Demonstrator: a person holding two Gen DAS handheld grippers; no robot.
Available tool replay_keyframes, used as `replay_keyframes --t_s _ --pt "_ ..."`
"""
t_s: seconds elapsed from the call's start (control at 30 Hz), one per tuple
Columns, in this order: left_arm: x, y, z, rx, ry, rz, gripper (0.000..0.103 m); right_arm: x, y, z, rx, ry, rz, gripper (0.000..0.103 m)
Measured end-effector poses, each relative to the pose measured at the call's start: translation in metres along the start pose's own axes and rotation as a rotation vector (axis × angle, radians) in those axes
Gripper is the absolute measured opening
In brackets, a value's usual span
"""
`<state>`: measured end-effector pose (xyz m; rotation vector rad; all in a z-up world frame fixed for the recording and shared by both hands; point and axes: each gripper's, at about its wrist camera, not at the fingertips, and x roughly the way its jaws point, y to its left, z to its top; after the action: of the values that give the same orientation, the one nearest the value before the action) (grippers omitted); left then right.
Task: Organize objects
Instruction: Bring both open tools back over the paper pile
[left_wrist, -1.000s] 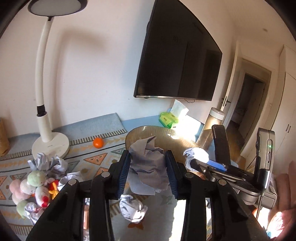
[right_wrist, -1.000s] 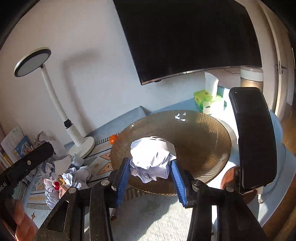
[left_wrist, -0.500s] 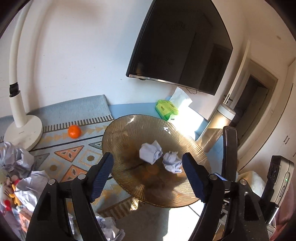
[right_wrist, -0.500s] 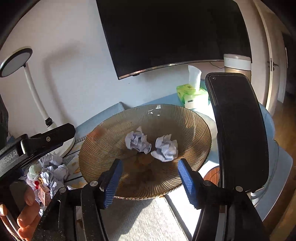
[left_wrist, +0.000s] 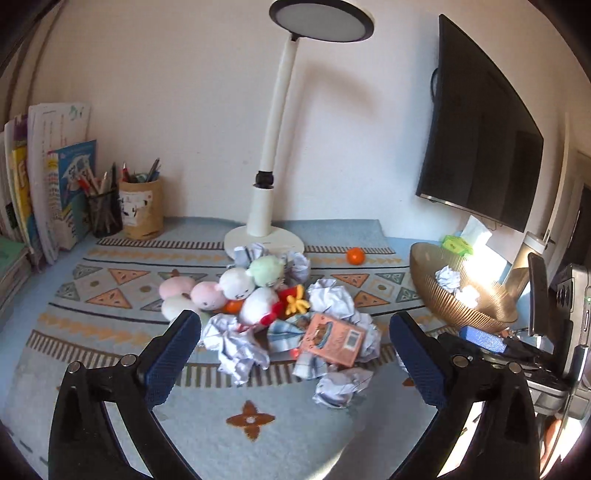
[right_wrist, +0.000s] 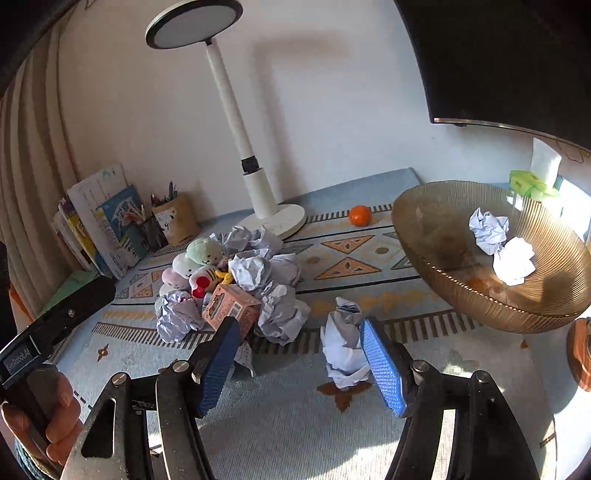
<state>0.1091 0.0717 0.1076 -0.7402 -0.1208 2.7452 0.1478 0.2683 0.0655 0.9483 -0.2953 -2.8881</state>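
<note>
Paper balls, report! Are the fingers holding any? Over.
Left gripper and right gripper opening, empty. Two paper balls in bowl. More crumpled among toys.

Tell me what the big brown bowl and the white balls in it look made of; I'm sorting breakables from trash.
Bowl: likely glass or clear plastic, amber, see-through, finely ribbed, glossy glints. Balls: crumpled paper, matte white, sharp creases.

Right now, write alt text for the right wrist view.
The right gripper, jaws opening and empty, points at a crumpled paper ball lying on a patterned mat. Right of it, an amber ribbed bowl holds two paper balls; left, paper, plush toys and a small box are piled.
</note>
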Motion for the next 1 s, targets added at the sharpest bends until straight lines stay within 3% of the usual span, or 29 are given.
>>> replay_keyframes --t_s 0.07,0.17,0.33,0.47,1.0 --pt "0.007 0.019 -0.014 0.004 0.025 0.071 0.102 0.015 0.011 -0.006 -0.033 0.028 -0.019 0.066" --pt "0.015 0.032 -0.031 0.018 0.047 0.11 0.102 0.03 0.018 -0.009 -0.069 0.067 -0.077 0.066" --pt "0.025 0.045 -0.038 -0.027 0.071 0.09 0.102 0.033 0.015 -0.01 -0.065 0.075 -0.088 0.066" --pt "0.035 0.045 -0.042 -0.038 0.14 0.091 0.102 0.037 0.017 -0.01 -0.073 0.082 -0.099 0.066" --pt "0.036 0.045 -0.043 -0.038 0.145 0.072 0.102 0.042 0.022 -0.015 -0.099 0.104 -0.094 0.066"
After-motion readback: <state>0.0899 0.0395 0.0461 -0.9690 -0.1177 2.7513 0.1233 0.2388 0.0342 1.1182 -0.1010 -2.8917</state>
